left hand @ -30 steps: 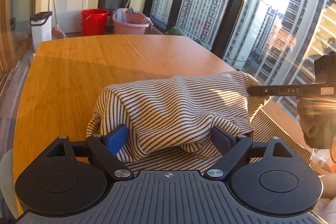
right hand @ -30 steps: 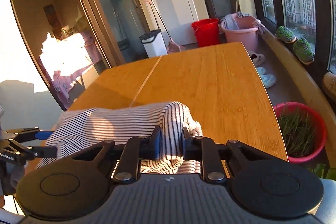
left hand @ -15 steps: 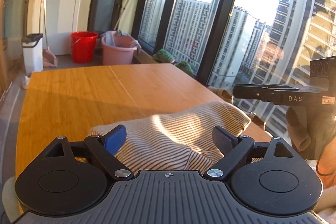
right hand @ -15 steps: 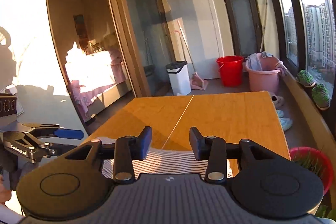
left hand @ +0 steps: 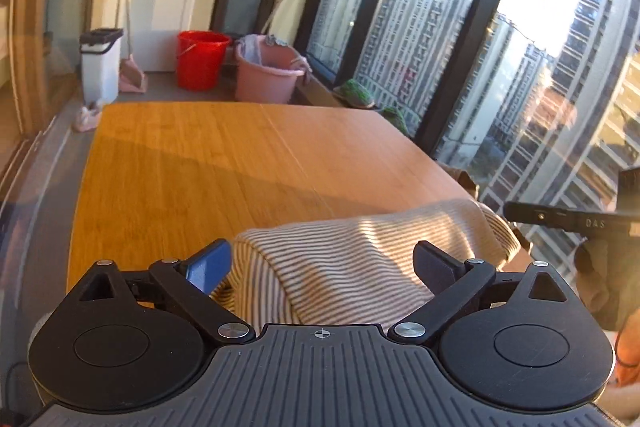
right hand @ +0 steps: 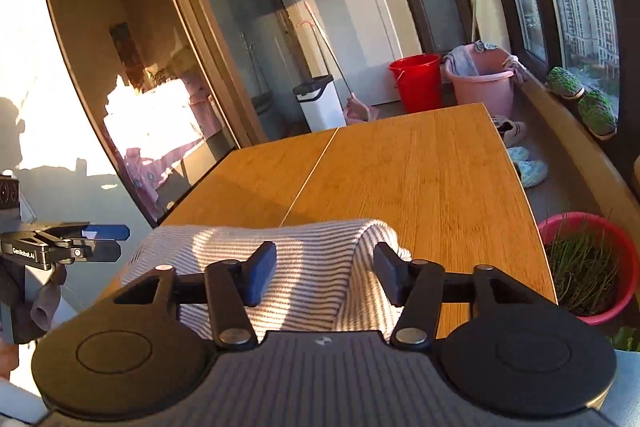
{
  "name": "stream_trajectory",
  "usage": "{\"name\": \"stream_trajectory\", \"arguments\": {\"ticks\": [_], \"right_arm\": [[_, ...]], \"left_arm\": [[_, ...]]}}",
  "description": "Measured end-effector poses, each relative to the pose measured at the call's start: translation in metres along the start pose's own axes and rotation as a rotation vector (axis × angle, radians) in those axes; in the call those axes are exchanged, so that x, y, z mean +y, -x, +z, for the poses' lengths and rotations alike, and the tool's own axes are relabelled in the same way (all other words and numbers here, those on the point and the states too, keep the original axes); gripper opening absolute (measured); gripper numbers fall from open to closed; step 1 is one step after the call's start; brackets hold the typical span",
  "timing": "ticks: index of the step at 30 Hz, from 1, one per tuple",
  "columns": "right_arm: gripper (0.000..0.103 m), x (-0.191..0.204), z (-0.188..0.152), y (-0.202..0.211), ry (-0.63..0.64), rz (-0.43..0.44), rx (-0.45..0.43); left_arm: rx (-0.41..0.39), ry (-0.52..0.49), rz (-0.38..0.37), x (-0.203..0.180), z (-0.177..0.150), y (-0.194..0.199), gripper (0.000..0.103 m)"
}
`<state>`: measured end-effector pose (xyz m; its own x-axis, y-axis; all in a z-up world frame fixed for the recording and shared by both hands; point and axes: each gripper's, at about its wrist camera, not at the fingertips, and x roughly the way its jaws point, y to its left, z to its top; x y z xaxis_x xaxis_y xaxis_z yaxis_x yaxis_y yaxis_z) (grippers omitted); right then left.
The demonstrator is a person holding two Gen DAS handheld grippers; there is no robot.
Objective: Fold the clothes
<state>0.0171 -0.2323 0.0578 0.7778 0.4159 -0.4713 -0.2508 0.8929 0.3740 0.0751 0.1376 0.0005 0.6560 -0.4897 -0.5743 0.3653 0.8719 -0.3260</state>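
A striped garment (left hand: 360,263) lies folded in a bundle at the near edge of the wooden table (left hand: 224,163); it also shows in the right wrist view (right hand: 312,267). My left gripper (left hand: 322,261) is open and empty, raised just above the garment's near side. My right gripper (right hand: 324,273) is open and empty, held above the garment's right end. The right gripper shows side-on in the left wrist view (left hand: 560,219), and the left gripper shows side-on in the right wrist view (right hand: 100,241).
A red bucket (left hand: 202,59), a pink tub (left hand: 270,73) and a white bin (left hand: 100,65) stand on the floor beyond the table's far end. A red pot of grass (right hand: 588,267) sits right of the table. Windows run along the right.
The right gripper let go of the garment's end and opened. Both grippers rose and drew back, and the garment settled lower onto the table.
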Motion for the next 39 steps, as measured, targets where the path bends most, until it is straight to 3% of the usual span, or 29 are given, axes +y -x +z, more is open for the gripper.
{"name": "stream_trajectory", "arguments": {"ticks": [3,5,7,10,14,15,17,21,24,28,31,33,34,37,39], "right_arm": [[0.063,-0.015,0.009,-0.016,-0.063,-0.022,0.051],[0.063,-0.021,0.01,-0.031,-0.088,-0.015,0.104],[0.063,-0.022,0.009,-0.048,-0.092,-0.001,0.157],[0.054,-0.012,0.007,-0.069,-0.035,0.03,0.209],[0.035,-0.006,0.019,-0.09,0.02,0.001,0.196],[0.033,-0.01,0.027,-0.096,0.004,0.001,0.188],[0.029,-0.014,0.046,-0.107,-0.013,-0.002,0.156],[0.027,-0.007,0.087,-0.103,0.012,0.01,0.029],[0.027,-0.002,0.096,-0.078,0.04,0.058,-0.041],[0.03,-0.014,0.064,-0.068,0.02,0.04,0.024],[0.033,-0.028,0.028,-0.088,0.006,-0.083,0.12],[0.034,-0.033,0.019,-0.089,-0.039,-0.072,0.119],[0.037,-0.035,0.016,-0.088,-0.064,-0.061,0.114],[0.055,-0.033,0.019,-0.077,-0.051,-0.022,0.083],[0.059,-0.029,0.02,-0.077,-0.032,-0.005,0.089]], "left_arm": [[0.091,0.173,-0.027,0.029,0.003,-0.022,0.099],[0.132,0.229,-0.049,0.04,-0.001,-0.034,0.092],[0.155,0.246,-0.073,0.044,-0.002,-0.046,0.087],[0.148,0.199,-0.08,0.041,0.0,-0.055,0.085],[0.12,0.172,-0.07,0.049,0.013,-0.065,0.075],[0.115,0.19,-0.068,0.055,0.022,-0.071,0.073],[0.089,0.216,-0.064,0.063,0.043,-0.076,0.057],[-0.044,0.16,-0.061,0.05,0.075,-0.053,0.047],[-0.112,0.108,-0.067,0.034,0.077,-0.027,0.046],[-0.023,0.099,-0.062,0.029,0.046,-0.032,0.046],[0.069,0.149,0.015,0.039,0.023,-0.054,0.046],[0.068,0.198,0.0,0.048,0.015,-0.05,0.049],[0.057,0.208,-0.02,0.049,0.016,-0.045,0.051],[0.034,0.189,-0.069,0.046,0.017,-0.036,0.074],[0.049,0.172,-0.095,0.041,0.014,-0.038,0.078]]}}
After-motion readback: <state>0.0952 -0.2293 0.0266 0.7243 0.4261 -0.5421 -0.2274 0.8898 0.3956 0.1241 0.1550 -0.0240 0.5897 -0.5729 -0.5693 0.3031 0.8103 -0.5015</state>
